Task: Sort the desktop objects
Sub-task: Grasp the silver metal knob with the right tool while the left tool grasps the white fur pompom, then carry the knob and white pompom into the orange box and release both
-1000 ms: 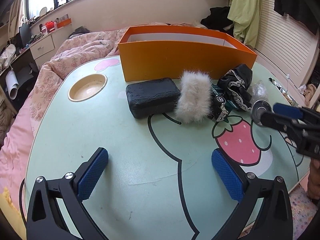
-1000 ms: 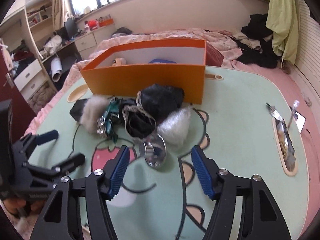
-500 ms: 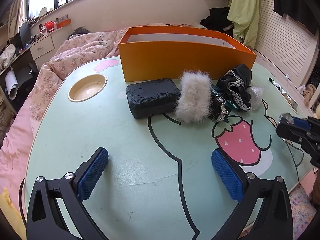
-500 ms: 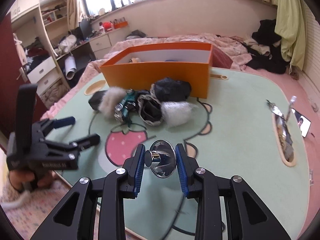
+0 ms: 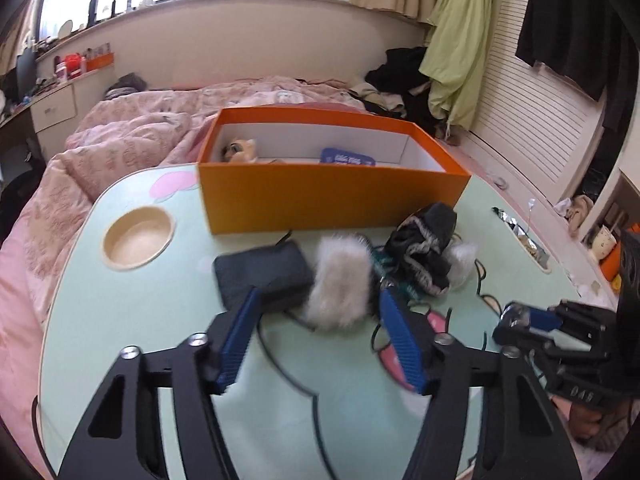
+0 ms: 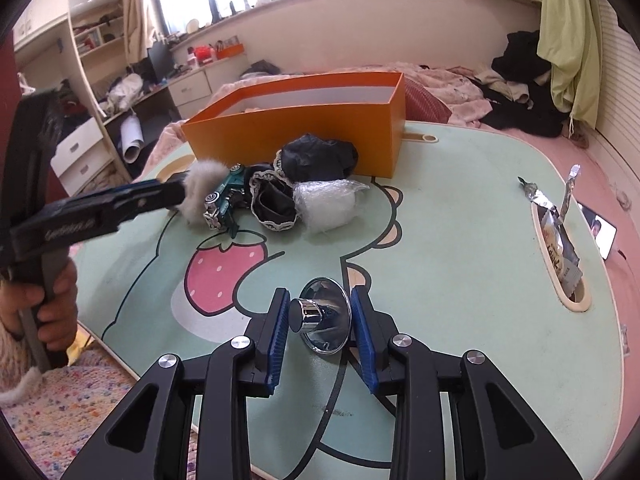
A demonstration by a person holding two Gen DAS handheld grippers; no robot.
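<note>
Left wrist view: the left gripper (image 5: 320, 336) has empty jaws closing above a furry white pouch (image 5: 340, 284) on the mint cartoon table (image 5: 120, 320), an orange box (image 5: 328, 196) behind.

Right wrist view: the right gripper (image 6: 320, 320) has jaws clenched on a shiny chrome funnel-shaped cap (image 6: 320, 320) above the table's near edge; a bed (image 6: 448, 88) lies beyond.

Upside-down digits, seemingly "046", on the right gripper (image 5: 538, 322) body, faint unreadable lettering on the left gripper (image 6: 168, 196) body, white unreadable print on blue card (image 5: 347, 158) in box (image 5: 332, 196)
</note>
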